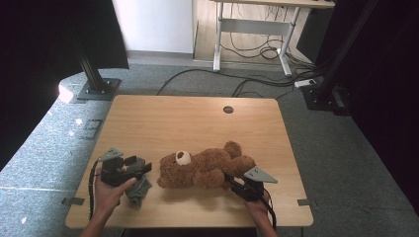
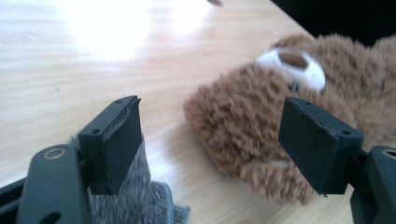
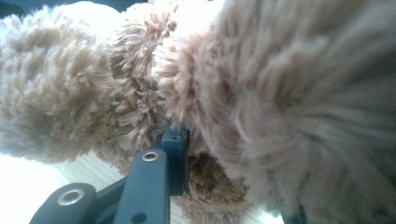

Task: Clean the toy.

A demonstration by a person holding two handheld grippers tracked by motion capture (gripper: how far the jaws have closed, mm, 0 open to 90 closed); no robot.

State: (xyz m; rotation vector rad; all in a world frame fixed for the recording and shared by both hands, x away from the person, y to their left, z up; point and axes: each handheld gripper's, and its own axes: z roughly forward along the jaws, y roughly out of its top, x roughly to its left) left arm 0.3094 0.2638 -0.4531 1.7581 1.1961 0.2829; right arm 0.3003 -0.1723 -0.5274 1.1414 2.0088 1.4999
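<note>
Right gripper [image 1: 233, 182] clamped on teddy bear [image 1: 205, 168].
I hold the left gripper [image 2: 210, 140] wide open over grey cloth [image 1: 139, 190].

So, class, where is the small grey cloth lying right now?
In the high view, the grey cloth lies at the table's near left, under the left hand-held gripper, left of the teddy bear.

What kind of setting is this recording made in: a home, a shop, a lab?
Most likely a lab or recording room. A bare wooden table stands on grey carpet between black frame posts on floor plates, loose cables run across the floor, and an office desk stands behind.
</note>
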